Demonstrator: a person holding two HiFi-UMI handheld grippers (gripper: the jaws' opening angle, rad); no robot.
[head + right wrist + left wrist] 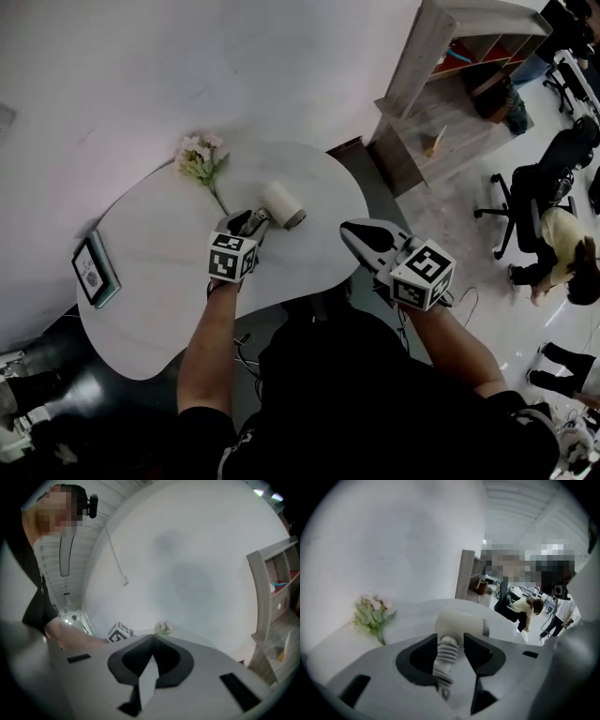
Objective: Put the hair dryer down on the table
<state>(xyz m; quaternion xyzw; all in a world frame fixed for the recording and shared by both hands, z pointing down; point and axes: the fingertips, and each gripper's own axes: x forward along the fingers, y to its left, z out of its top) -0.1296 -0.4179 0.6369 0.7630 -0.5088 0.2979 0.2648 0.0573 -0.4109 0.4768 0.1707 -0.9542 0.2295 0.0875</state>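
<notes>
A cream hair dryer [281, 204] lies on the white table [159, 300], barrel toward the back right. Its cord is coiled round the handle. My left gripper [248, 223] sits just behind it, tips at the handle. In the left gripper view the coiled handle [446, 653] stands between the jaws of the left gripper [450, 644]. The left jaw is at the cord and a thin gap shows beside the right jaw. My right gripper [352, 232] hovers off the table's right edge, shut and empty. In its own view the right gripper [152, 641] has its jaws together.
A small bunch of artificial flowers [200, 161] lies at the table's back edge, left of the dryer. A framed card [94, 270] rests at the table's left end. A wooden shelf unit [450, 84] stands at the right rear; office chairs [525, 202] and a seated person [562, 253] are farther right.
</notes>
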